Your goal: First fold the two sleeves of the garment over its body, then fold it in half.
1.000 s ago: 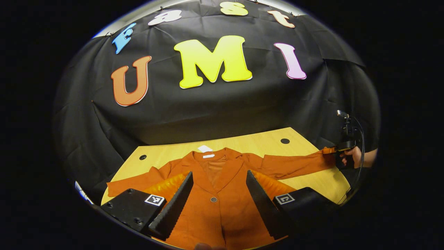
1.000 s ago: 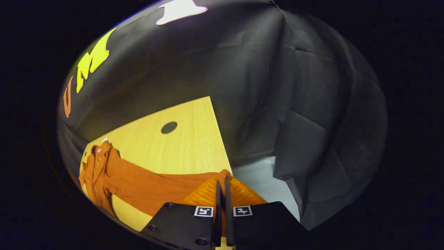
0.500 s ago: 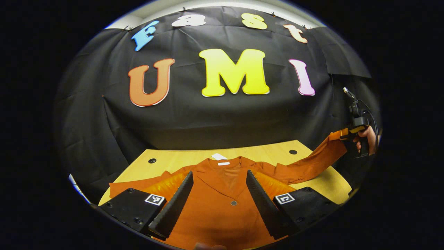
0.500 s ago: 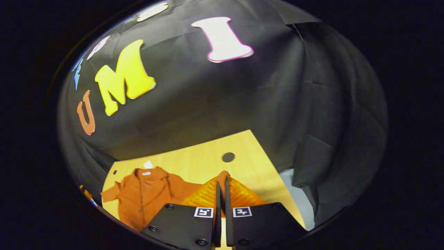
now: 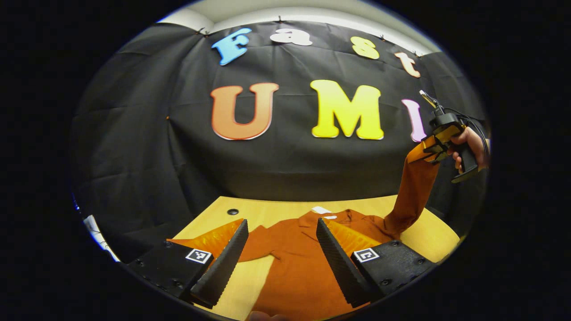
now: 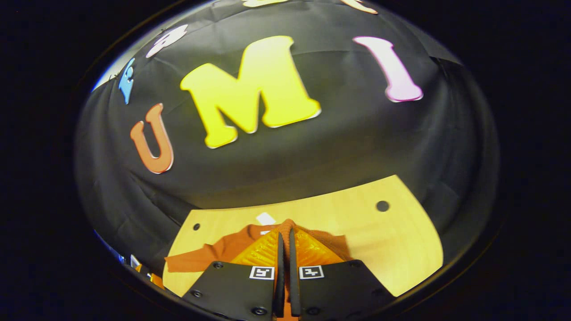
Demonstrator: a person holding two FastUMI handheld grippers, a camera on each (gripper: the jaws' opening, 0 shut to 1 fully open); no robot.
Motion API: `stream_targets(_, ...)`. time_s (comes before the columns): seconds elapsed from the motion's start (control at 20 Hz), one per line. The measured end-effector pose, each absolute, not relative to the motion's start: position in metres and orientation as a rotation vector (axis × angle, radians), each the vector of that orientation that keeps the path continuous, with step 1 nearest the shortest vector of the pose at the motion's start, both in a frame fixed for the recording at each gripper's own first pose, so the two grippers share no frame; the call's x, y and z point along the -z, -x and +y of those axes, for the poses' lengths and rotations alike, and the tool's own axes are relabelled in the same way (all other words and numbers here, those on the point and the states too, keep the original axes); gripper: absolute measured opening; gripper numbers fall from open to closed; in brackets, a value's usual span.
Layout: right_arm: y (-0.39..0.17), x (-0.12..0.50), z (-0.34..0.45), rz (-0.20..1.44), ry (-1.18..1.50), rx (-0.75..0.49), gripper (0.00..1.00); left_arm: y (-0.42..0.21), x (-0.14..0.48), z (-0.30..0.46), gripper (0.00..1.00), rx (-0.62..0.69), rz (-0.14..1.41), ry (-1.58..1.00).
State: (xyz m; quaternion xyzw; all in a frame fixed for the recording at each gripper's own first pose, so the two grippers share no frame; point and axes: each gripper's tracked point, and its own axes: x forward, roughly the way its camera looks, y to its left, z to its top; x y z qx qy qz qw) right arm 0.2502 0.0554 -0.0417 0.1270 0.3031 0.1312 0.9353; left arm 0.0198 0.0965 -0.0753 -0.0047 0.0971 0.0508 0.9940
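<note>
- Now mid first step, judging by the layout: orange garment (image 5: 299, 267) spread flat on the wooden tabletop (image 5: 428, 236), collar toward the booth wall, one sleeve lifted clear of the surface.
- Right gripper (image 5: 432, 147), seen far off in the left gripper view with a hand (image 5: 468, 142) around its grip, clamped tight on the cuff of the right sleeve (image 5: 412, 191); in the right gripper view, same fingers (image 6: 280, 249) pressed together with orange cloth pinched between them.
- Sleeve hanging as a near-vertical band from cuff down to shoulder, long axis running up and out to the garment's right side; shoulder end resting on the tabletop.
- Body of the garment lying down and to the left of the raised cuff, so the coming move likely a sweep across and downward toward the button line, laying the sleeve over the chest.
- Left gripper (image 5: 281, 249) spread wide, holding nothing, hovering low above the garment's front with cloth visible between the fingers.
- Left sleeve (image 5: 254, 243) flat and stretched outward on the tabletop, nearer the left gripper, not yet folded.
- Risk, as a guess: slack cloth bunching at the shoulder if the cuff comes down too short.
</note>
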Motion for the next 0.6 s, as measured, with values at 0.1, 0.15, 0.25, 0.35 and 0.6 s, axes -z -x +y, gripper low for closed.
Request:
stream_targets(0.1,-0.248,0.058,0.11,0.661,-0.256,-0.307,0.06,-0.008,0.077,0.133,0.99,-0.156,0.198,0.017)
stream_targets(0.15,-0.247,0.07,0.139,0.684,-0.254,-0.324,0.05,-0.003,0.078,0.15,0.99,-0.18,0.199,0.031)
stream_targets(0.25,-0.247,0.093,0.186,0.73,-0.251,-0.347,0.06,0.005,0.078,0.18,1.0,-0.228,0.193,0.051)
stream_targets(0.35,-0.248,0.12,0.227,0.783,-0.255,-0.367,0.06,0.018,0.085,0.213,0.99,-0.284,0.2,0.053)
stream_targets(0.6,-0.259,0.208,0.305,0.885,-0.161,-0.378,0.06,0.039,0.088,0.268,0.99,-0.361,0.224,0.045)
